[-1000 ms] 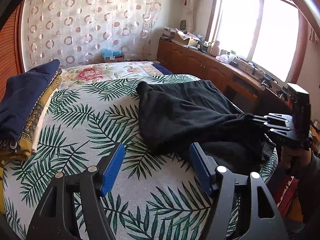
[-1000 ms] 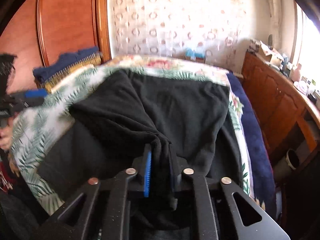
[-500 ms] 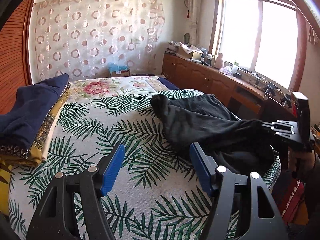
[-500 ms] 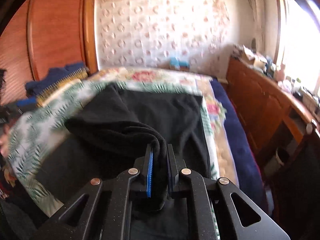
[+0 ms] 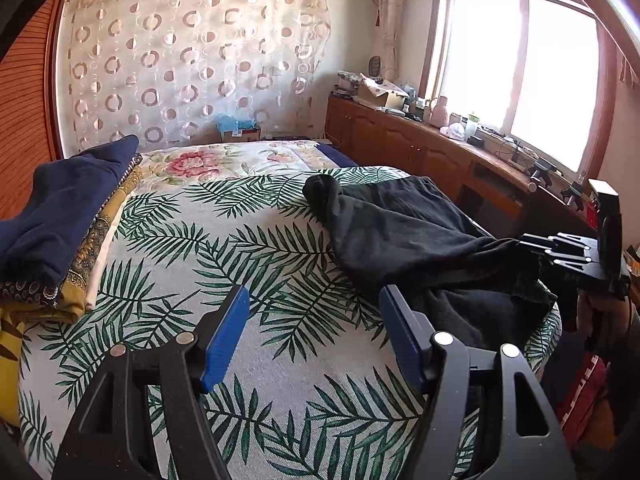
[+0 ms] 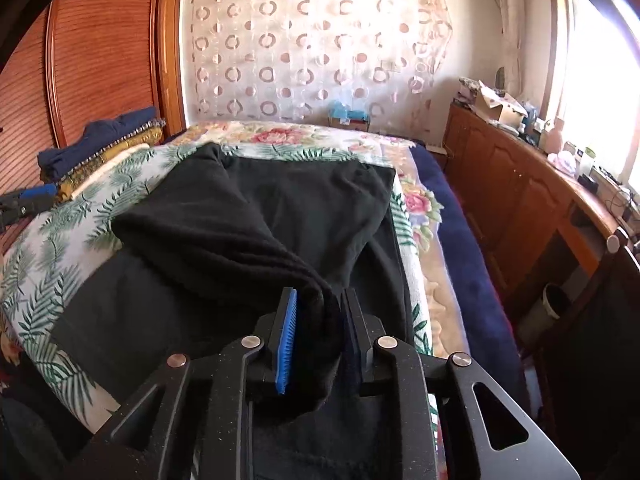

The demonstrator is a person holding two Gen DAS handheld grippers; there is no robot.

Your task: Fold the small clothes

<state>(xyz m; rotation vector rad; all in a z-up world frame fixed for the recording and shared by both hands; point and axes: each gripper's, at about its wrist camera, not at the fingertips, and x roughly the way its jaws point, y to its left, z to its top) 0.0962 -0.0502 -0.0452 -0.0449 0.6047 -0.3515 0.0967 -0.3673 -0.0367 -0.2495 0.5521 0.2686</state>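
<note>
Black garment (image 6: pixel 256 216) bunched on the palm-print bedspread (image 5: pixel 240 260), fold between right gripper (image 6: pixel 318 334) jaws now easing apart, left gripper (image 5: pixel 314 336) spread and empty; best to lay flat before letting go.

Bright window (image 5: pixel 532 80) right, wooden cabinets (image 5: pixel 400 144) beneath; circle-patterned curtain (image 5: pixel 192 64) behind palm-print bed (image 5: pixel 248 280).

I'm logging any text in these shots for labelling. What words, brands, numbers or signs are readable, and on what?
None can be read.
Small box by the curtain: a white label, too small and blurred.
Cardboard box on the wooden cabinet: no legible print.
Black garment: no visible tag or print.
</note>
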